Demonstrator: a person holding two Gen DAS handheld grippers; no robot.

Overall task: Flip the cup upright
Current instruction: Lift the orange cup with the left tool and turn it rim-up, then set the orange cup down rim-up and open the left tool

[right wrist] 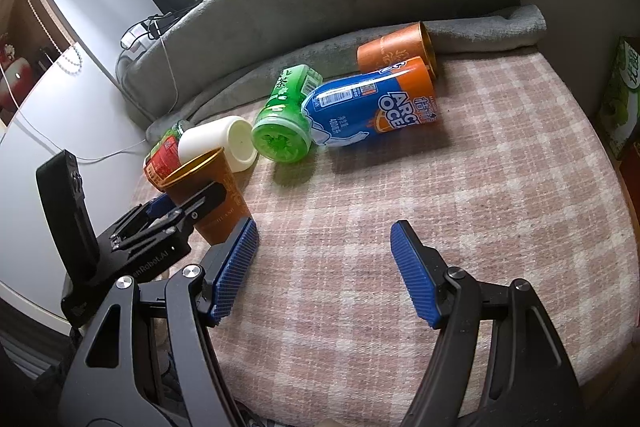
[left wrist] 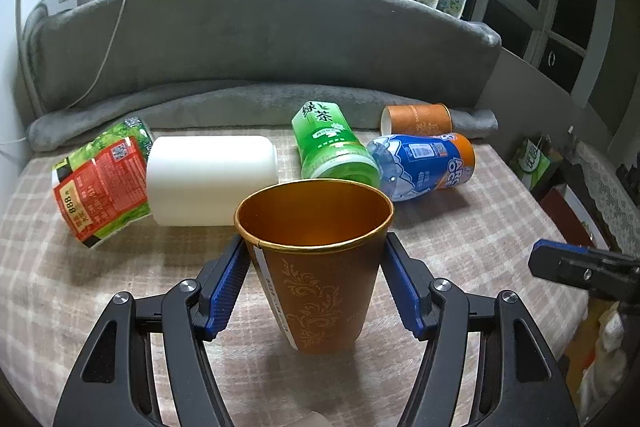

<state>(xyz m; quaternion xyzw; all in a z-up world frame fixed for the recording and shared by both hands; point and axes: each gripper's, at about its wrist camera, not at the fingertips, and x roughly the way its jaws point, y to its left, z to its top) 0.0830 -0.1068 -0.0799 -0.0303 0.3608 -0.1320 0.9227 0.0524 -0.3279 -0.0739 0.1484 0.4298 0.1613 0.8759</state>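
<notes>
The brown cup stands mouth up on the checked surface, so the flip looks done. The left hand-held gripper sits wide around it, barely touching. Next, pull straight back gently. The right hand-held gripper is wide apart and empty.

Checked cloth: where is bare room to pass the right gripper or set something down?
Bare checked cloth lies between the right gripper, the blue bottle and the green box. Crowded: the row from the upright brown cup past the white container to the lying orange cup.
</notes>
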